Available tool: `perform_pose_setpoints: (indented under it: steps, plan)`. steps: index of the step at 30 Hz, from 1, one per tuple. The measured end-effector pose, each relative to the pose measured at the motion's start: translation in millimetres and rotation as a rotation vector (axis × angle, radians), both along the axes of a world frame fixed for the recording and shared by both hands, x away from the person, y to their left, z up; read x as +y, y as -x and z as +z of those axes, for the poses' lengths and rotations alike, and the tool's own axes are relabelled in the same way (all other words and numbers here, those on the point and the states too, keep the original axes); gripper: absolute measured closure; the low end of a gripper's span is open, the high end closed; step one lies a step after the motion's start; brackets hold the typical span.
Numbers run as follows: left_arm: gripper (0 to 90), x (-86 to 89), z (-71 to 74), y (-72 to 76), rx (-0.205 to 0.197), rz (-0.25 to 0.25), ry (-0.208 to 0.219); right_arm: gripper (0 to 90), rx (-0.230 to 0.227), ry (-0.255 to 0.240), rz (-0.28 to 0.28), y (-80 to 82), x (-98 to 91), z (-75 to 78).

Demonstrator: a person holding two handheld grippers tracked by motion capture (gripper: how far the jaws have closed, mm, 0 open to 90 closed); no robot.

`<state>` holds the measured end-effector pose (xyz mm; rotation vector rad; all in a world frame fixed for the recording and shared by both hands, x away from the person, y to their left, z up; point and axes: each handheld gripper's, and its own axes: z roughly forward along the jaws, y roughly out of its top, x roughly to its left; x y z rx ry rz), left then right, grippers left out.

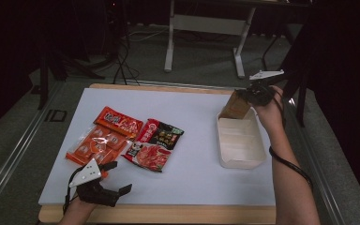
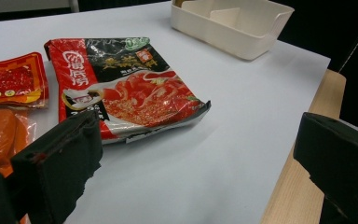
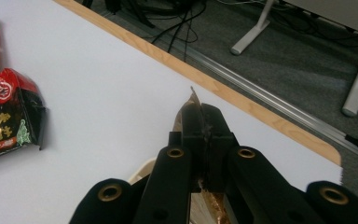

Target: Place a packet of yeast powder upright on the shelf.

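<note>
A flat brown paper packet [image 1: 235, 106] is pinched tight in the right gripper [image 1: 252, 96], hanging over the far end of the cream plastic bin [image 1: 241, 145]. The left gripper [image 1: 114, 177] waits open, with a red-and-black food bag [image 2: 126, 86] just ahead of its fingers [image 2: 58, 163] on the white counter [image 1: 192, 173].

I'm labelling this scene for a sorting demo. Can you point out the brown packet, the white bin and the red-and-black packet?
brown packet [image 1: 235, 106]: high view, its front face above the bin.
white bin [image 1: 242, 161]: high view, its near rim.
red-and-black packet [image 2: 130, 88]: left gripper view, middle of its printed front.
</note>
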<state>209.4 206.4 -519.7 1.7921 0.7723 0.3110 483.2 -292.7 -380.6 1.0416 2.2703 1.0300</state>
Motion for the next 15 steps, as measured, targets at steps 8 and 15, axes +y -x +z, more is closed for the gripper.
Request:
perform_pose_setpoints:
  steps: [8,15]
  plan:
    - [1.3,0.2,0.2,-0.1,-0.002,-0.002,0.004,88.9,0.008,-0.021,0.012,-4.7,15.9,-9.4]
    - [1.3,0.5,0.7,0.5,-0.004,-0.003,0.008,69.5,-0.021,-0.056,-0.005,-4.2,19.7,-5.5]
